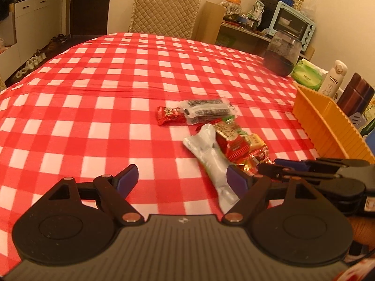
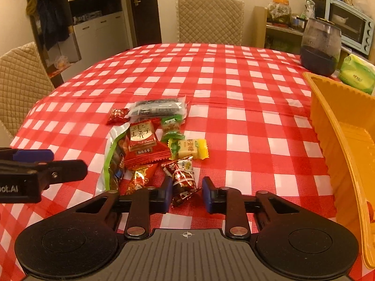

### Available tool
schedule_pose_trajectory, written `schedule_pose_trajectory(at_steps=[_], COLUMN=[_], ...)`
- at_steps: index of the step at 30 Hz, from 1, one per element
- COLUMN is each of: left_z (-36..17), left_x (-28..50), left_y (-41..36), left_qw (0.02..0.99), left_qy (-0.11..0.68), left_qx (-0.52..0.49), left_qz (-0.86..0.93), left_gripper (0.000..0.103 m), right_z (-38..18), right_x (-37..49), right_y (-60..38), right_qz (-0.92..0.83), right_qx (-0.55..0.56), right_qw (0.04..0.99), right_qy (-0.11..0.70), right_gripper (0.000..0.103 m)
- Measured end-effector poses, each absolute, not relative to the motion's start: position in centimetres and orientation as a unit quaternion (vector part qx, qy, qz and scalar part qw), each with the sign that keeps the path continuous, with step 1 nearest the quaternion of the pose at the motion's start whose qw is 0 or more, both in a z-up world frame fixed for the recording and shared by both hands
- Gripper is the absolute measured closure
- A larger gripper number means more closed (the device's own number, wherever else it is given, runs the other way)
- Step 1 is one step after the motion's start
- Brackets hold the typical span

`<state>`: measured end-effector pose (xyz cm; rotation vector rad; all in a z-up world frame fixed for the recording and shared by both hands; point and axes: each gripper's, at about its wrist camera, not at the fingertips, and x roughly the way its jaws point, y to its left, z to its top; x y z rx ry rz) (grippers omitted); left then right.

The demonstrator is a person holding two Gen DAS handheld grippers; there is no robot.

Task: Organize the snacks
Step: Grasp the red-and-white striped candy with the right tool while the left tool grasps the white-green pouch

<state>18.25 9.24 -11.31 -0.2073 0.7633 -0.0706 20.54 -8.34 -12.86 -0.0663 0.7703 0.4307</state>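
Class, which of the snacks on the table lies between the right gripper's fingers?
The dark red-and-white wrapped candy, nearest the right gripper; every other snack lies beyond the fingers.

Home dining room – checked tablecloth (image 2: 211,75), quilted chair (image 2: 209,20), toaster oven (image 2: 349,24)

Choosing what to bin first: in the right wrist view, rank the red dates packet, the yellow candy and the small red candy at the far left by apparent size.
1. red dates packet: clearly the largest.
2. yellow candy.
3. small red candy.
The last two look close; the red candy lies farther from the camera, so their true order is unsure.
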Motion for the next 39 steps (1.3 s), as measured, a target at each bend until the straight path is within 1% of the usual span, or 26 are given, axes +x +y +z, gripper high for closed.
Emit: schedule_pose_trajectory(at_steps=[7, 10, 11, 13, 14, 16, 18, 19, 21, 23, 25, 27, 29, 34, 35, 36, 39], left_z=[-11.5, -12.0, -12.2, -12.5, -12.6, -12.7, -12.7, -12.7, -12.7, -12.6, -12.7, -12.7, -12.7, -12.7, -12.7, -12.7, -12.6], left_x=[19.6, 20.7, 20.9, 21.4, 21.6, 21.6, 21.4, 21.4, 21.2, 20.9, 20.5, 20.3, 20.2, 20.1, 20.1, 20.0, 19.7], left_y=[7.6, 7.1, 7.0, 6.9, 6.8, 6.7, 6.6, 6.6, 6.5, 6.3, 6.1, 5.9, 6.0, 6.0, 6.0, 6.0, 6.1], left_qw=[0.921, 0.917, 0.916, 0.913, 0.912, 0.912, 0.912, 0.912, 0.911, 0.911, 0.912, 0.912, 0.913, 0.912, 0.912, 0.912, 0.911], left_qy=[0.371, 0.377, 0.379, 0.386, 0.389, 0.392, 0.394, 0.396, 0.4, 0.403, 0.403, 0.402, 0.402, 0.402, 0.402, 0.402, 0.403], left_qx=[-0.106, -0.116, -0.12, -0.122, -0.119, -0.11, -0.096, -0.092, -0.078, -0.058, -0.042, -0.035, -0.036, -0.038, -0.039, -0.04, -0.05], left_qz=[-0.055, -0.059, -0.059, -0.058, -0.058, -0.058, -0.058, -0.059, -0.061, -0.062, -0.065, -0.067, -0.068, -0.072, -0.073, -0.073, -0.075], left_gripper=[0.025, 0.036, 0.038, 0.047, 0.049, 0.061, 0.067, 0.072, 0.078, 0.079, 0.079, 0.079, 0.079, 0.08, 0.08, 0.08, 0.08], right_z=[-11.9, -11.8, -11.8, -11.9, -12.0, -12.0, -12.1, -12.2, -12.2, -12.2, -12.4, -12.7, -12.9, -13.0, -13.0, -13.0, -12.6], right_x=[19.7, 19.8, 19.7, 19.8, 19.8, 19.8, 19.9, 20.0, 20.0, 20.0, 20.2, 20.5, 20.7, 21.1, 21.2, 21.2, 20.8], right_y=[-9.5, -9.8, -9.8, -9.7, -9.6, -9.6, -9.5, -9.5, -9.3, -9.1, -9.0, -9.0, -9.0, -9.0, -9.0, -8.9, -8.6], right_qz=[0.191, 0.187, 0.187, 0.186, 0.185, 0.185, 0.184, 0.183, 0.183, 0.184, 0.181, 0.177, 0.177, 0.178, 0.179, 0.184, 0.191], right_qx=[-0.026, -0.026, -0.027, -0.034, -0.039, -0.043, -0.051, -0.053, -0.06, -0.073, -0.08, -0.081, -0.083, -0.081, -0.079, -0.075, -0.078], right_qw=[0.911, 0.911, 0.911, 0.91, 0.91, 0.91, 0.908, 0.909, 0.91, 0.91, 0.909, 0.909, 0.909, 0.91, 0.91, 0.908, 0.907], right_qy=[0.365, 0.366, 0.367, 0.369, 0.369, 0.37, 0.372, 0.371, 0.368, 0.365, 0.366, 0.367, 0.368, 0.365, 0.366, 0.369, 0.367], right_gripper=[0.082, 0.082, 0.082, 0.082, 0.082, 0.082, 0.082, 0.082, 0.082, 0.08, 0.075, 0.065, 0.063, 0.063, 0.065, 0.077, 0.079])
